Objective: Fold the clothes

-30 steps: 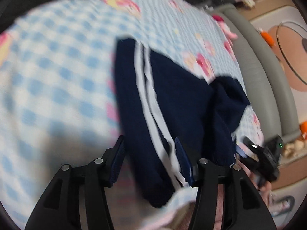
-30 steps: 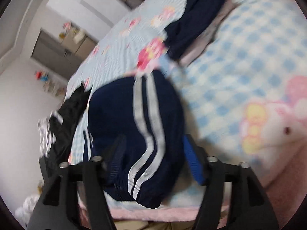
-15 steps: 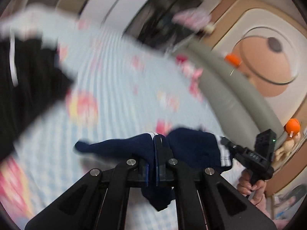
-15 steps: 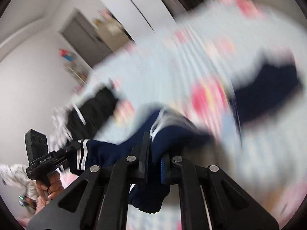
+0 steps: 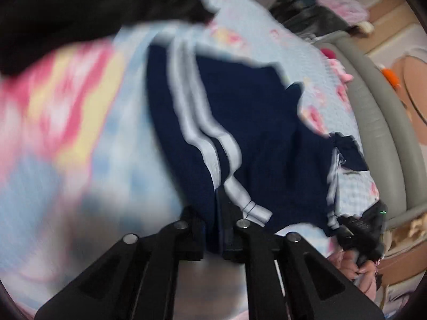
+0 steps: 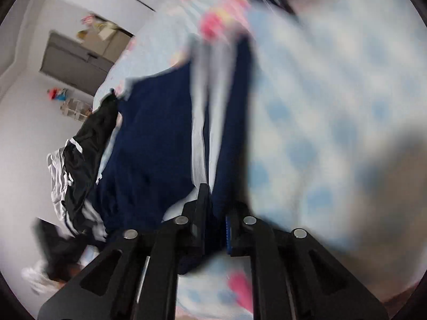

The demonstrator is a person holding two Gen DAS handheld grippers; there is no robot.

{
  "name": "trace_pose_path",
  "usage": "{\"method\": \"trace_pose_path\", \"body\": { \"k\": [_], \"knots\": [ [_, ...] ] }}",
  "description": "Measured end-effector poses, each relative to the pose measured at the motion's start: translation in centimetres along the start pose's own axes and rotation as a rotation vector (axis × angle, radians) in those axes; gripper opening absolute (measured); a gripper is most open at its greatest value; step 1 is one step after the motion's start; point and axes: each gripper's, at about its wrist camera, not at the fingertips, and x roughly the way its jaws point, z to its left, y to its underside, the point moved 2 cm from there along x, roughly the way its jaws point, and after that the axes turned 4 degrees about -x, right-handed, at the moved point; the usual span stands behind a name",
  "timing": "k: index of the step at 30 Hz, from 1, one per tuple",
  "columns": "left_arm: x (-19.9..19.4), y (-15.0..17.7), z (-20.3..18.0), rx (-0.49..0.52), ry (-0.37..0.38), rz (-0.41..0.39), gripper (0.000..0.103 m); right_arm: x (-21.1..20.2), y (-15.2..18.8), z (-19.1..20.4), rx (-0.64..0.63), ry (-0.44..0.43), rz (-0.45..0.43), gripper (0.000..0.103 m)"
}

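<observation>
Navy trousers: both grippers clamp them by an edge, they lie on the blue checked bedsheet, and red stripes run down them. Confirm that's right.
One detail is wrong: the stripes on the navy trousers are white, not red, as the left wrist view shows. The rest holds: the left gripper and right gripper each clamp an edge, and the trousers lie on the blue checked bedsheet.

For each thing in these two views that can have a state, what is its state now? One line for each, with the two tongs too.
Navy trousers: spread on the bed, held at one edge by both tongs.
Left tongs: jaws opening, navy cloth between them.
Right tongs: shut on the trousers.
Black garment: crumpled, unfolded, at the bed's edge.
Bed: covered with a blue checked sheet.
</observation>
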Motion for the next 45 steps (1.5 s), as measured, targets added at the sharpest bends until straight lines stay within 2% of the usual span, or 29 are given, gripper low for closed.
{"method": "trace_pose_path", "body": {
  "k": [1, 2, 3, 4, 5, 6, 8, 11, 13, 15, 18, 19, 21, 22, 23, 24, 25, 27, 30, 32, 35, 38, 39, 42, 44, 45],
  "knots": [
    [-0.1, 0.0, 0.0, -0.027, 0.036, -0.011, 0.022, -0.4, -0.3, 0.5, -0.009, -0.013, -0.012, 0.021],
    [0.0, -0.1, -0.4, -0.023, 0.062, -0.006, 0.041, -0.7, -0.7, 1.3, -0.037, -0.022, -0.017, 0.042],
    [0.1, -0.3, -0.8, -0.011, 0.076, -0.002, 0.045, -0.7, -1.1, 2.2, -0.072, -0.028, -0.015, 0.052],
    [0.4, -0.4, -1.3, 0.017, 0.060, -0.002, 0.041, -0.1, -1.3, 3.0, -0.117, -0.024, 0.006, 0.062],
    [0.7, -0.4, -1.9, 0.047, 0.037, -0.004, 0.033, 0.7, -1.1, 3.9, -0.172, 0.003, 0.032, 0.051],
    [0.6, -0.5, -2.5, 0.077, 0.007, -0.013, 0.020, 1.1, -0.8, 4.5, -0.215, 0.040, 0.037, 0.037],
    [-0.8, -0.4, -3.0, 0.096, 0.012, -0.032, 0.013, 1.3, -0.2, 5.4, -0.283, 0.111, 0.022, 0.021],
    [-2.3, 0.0, -3.0, 0.124, -0.005, -0.035, 0.013, -0.4, 0.5, 5.4, -0.281, 0.117, -0.016, 0.014],
    [-1.8, 0.6, -2.1, 0.128, -0.034, 0.026, 0.014, -0.8, 1.0, 5.2, -0.304, 0.149, -0.013, 0.014],
    [-1.5, 1.1, -0.9, 0.113, -0.025, 0.059, 0.016, -0.1, 1.1, 4.4, -0.325, 0.196, 0.014, 0.017],
    [-3.0, 0.6, -0.5, 0.084, -0.023, 0.024, 0.026, -0.2, 0.6, 3.8, -0.281, 0.168, 0.034, 0.034],
    [-3.9, 0.4, -0.9, 0.104, -0.056, -0.030, 0.026, -0.8, 0.3, 4.0, -0.284, 0.175, 0.011, 0.041],
    [-5.7, 0.0, -1.9, 0.154, -0.110, -0.134, 0.026, -3.0, -0.5, 5.3, -0.346, 0.280, -0.112, 0.042],
    [-6.4, 0.1, -2.9, 0.203, -0.091, -0.156, 0.026, -3.8, -0.6, 6.5, -0.412, 0.310, -0.163, 0.044],
    [-6.3, 0.1, -3.9, 0.243, -0.053, -0.144, 0.026, -4.3, -0.5, 8.0, -0.499, 0.321, -0.202, 0.044],
    [-5.6, 0.2, -5.2, 0.287, -0.014, -0.115, 0.026, -4.1, -0.4, 9.4, -0.574, 0.308, -0.193, 0.044],
    [-4.5, 0.3, -6.2, 0.321, -0.012, -0.092, 0.026, -3.2, -0.3, 10.5, -0.626, 0.265, -0.137, 0.044],
    [-1.9, 0.5, -7.5, 0.393, -0.061, -0.044, 0.026, -0.5, -0.2, 11.6, -0.653, 0.193, -0.037, 0.043],
    [0.2, 0.9, -7.4, 0.417, -0.204, 0.006, 0.026, 3.7, 0.0, 10.8, -0.647, 0.220, 0.068, 0.042],
    [-0.1, 1.0, -5.9, 0.368, -0.268, 0.013, 0.026, 4.4, 0.5, 9.3, -0.615, 0.246, 0.113, 0.041],
    [-3.2, 0.7, -1.0, 0.199, -0.334, -0.017, 0.033, 1.7, 1.3, 7.2, -0.566, 0.177, 0.119, 0.042],
    [-5.7, 0.0, 0.6, 0.104, -0.275, -0.066, 0.035, -1.0, 0.7, 6.5, -0.545, 0.121, 0.074, 0.042],
    [-6.4, -0.3, 0.1, 0.114, -0.259, -0.090, 0.035, -1.8, -0.4, 6.4, -0.531, 0.137, 0.035, 0.042],
    [-7.0, -0.9, -3.6, 0.252, -0.191, -0.137, 0.036, -3.6, -4.5, 5.1, -0.464, 0.249, -0.073, 0.048],
    [-5.4, -1.3, -7.0, 0.342, -0.099, -0.104, 0.036, -4.0, -7.5, 2.9, -0.394, 0.307, -0.096, 0.049],
    [-3.9, -1.4, -9.0, 0.384, -0.063, -0.079, 0.036, -3.7, -8.8, 1.8, -0.363, 0.297, -0.093, 0.050]
  ]
}}
